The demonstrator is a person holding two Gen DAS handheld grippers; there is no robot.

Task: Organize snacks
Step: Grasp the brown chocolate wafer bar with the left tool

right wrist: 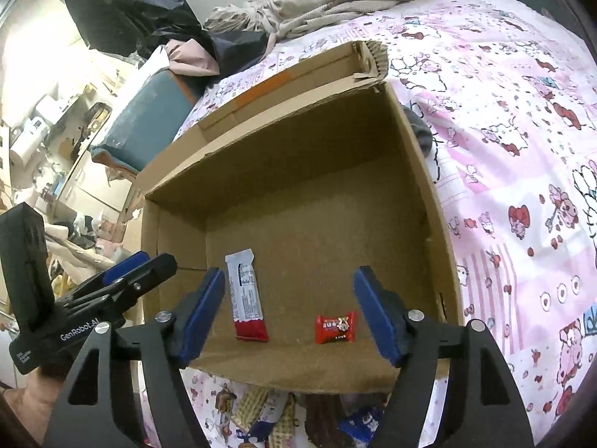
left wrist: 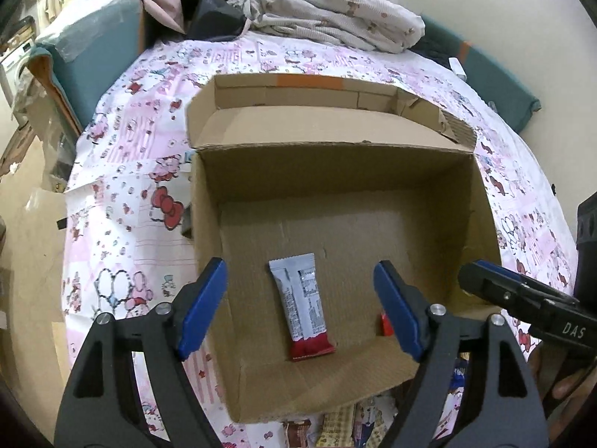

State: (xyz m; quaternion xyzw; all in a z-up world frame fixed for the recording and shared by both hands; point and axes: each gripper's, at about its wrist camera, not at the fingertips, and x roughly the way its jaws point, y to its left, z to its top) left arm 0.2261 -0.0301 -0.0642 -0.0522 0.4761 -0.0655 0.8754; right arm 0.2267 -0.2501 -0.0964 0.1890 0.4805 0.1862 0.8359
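Both grippers wide apart over the cardboard box, nothing held.

Nearest us, the left gripper (left wrist: 300, 298) stands with its blue pads (left wrist: 203, 310) well apart and nothing between them; the right gripper (right wrist: 289, 308) likewise, jaws spread, gripping nothing. We note no earlier view. Below them the cardboard box (left wrist: 335, 171) sits open on a bed sheet (left wrist: 123, 201) printed with pink cartoon figures. On the box floor, near its front wall, lie a grey-and-red snack bar (left wrist: 302, 308) and, apart to its right, a small red candy (right wrist: 335, 327). More snack packets (right wrist: 261, 410) lie on the sheet just outside the front wall. Crumpled bedding (left wrist: 335, 11) sits beyond.
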